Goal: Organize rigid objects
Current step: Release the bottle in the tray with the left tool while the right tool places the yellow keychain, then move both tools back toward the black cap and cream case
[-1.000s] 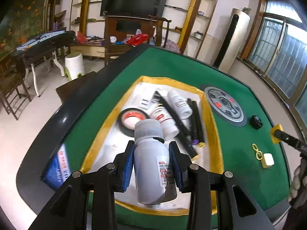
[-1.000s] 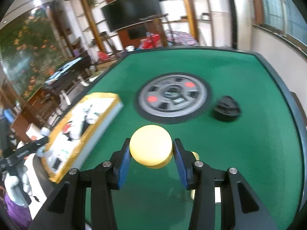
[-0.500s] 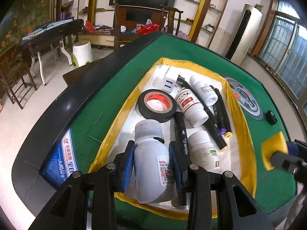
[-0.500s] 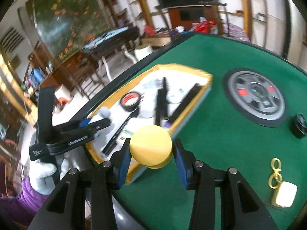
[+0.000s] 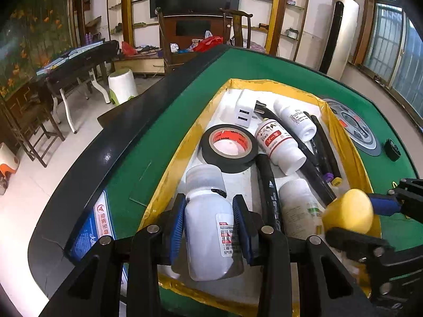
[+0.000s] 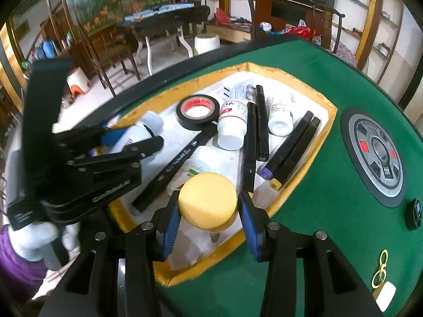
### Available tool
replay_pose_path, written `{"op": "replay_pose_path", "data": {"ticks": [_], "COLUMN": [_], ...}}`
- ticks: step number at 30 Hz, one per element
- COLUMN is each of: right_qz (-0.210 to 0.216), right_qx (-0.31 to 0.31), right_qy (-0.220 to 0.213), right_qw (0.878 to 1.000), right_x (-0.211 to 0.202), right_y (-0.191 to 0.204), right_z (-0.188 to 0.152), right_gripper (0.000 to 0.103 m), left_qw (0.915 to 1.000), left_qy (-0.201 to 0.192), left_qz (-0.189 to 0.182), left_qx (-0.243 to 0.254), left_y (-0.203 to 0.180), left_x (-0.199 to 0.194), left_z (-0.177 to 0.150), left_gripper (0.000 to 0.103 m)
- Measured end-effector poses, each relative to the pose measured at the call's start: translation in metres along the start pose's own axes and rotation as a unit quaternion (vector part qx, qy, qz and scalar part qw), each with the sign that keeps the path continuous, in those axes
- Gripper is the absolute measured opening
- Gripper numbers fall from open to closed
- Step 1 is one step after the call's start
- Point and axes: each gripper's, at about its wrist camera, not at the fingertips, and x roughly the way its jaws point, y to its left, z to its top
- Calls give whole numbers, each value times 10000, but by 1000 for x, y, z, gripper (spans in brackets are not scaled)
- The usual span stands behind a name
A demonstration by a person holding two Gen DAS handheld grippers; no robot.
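A yellow-rimmed white tray [image 5: 264,83] [image 6: 290,75] lies on the green table. It holds a black tape roll [image 5: 228,149] [image 6: 198,111], white bottles, black markers [image 6: 290,145] and a white charger plug [image 5: 244,111]. My left gripper [image 5: 210,203] [image 6: 127,140] is shut on a white bottle with a grey cap [image 5: 208,227] [image 6: 140,132], low over the tray's near left part. My right gripper [image 6: 208,203] [image 5: 362,219] is shut on a round yellow jar [image 6: 207,200] [image 5: 349,211] above the tray's near right corner.
On the felt right of the tray are a grey round dial [image 6: 375,155], a small black knob [image 6: 413,212], a gold key clasp [image 6: 380,269] and a white case [image 6: 386,292]. A blue packet [image 5: 90,227] lies on the table's black rim. Chairs and a stool stand beyond.
My right gripper has swung left with the yellow jar, from above the bare felt to the tray's near corner. My left gripper has sunk with the bottle toward the tray.
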Motion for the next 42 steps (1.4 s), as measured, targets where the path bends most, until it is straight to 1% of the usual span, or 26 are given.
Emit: {"op": "replay_pose_path", "data": {"ticks": [2,5,12,18,19,21,23,24,25,26,29,31,34,37,42], "right_qz": [-23,-170,-424,-461,-479,-499,-470,-425,-393,-358,-364,-296,-180,-56,-42], "right_qx": [-48,-185,-365,-415,-433,-462,-438,-405,-369,-344,-343,-296,-169,17,398], "right_qy": [61,131,160,174,177,161,137,117,92,34,-104,-201,-381,-684,-1063], "right_qw": [10000,9996,9983,9979,9978,9976,9978,9982,9985,9988,9987,9989,9990,9976,9935], "right_x": [4,8,13,18,19,18,18,17,15,11,1,-6,-20,-40,-70], "right_y": [3,8,14,16,17,18,18,17,17,17,17,15,10,0,-25], "right_z": [1,2,1,3,3,3,4,4,4,4,2,0,-5,-12,-21], "right_gripper": [42,42,42,42,42,42,44,45,51,54,55,55,57,58,66], "left_qw": [10000,10000,10000,10000,10000,10000,9999,9999,9999,9999,9998,9999,9999,9998,9994], "left_qy": [6,1,-11,15,20,32,71,80,78,76,123,138,91,-34,-213], "left_qz": [2,1,-24,-12,-20,-38,-111,-115,-107,-107,-119,-64,88,173,248], "left_qx": [-4,-5,11,27,23,22,64,81,87,59,-26,-57,-38,28,134], "left_y": [1,1,1,-1,-1,-2,-6,-7,-8,-8,-8,-9,-13,-18,-31], "left_x": [1,1,4,5,6,5,5,4,4,2,0,-3,-10,-21,-37], "left_z": [1,1,4,5,6,5,5,3,3,3,4,5,6,9,13], "left_gripper": [38,39,39,39,41,49,62,65,66,67,69,69,77,78,80]}}
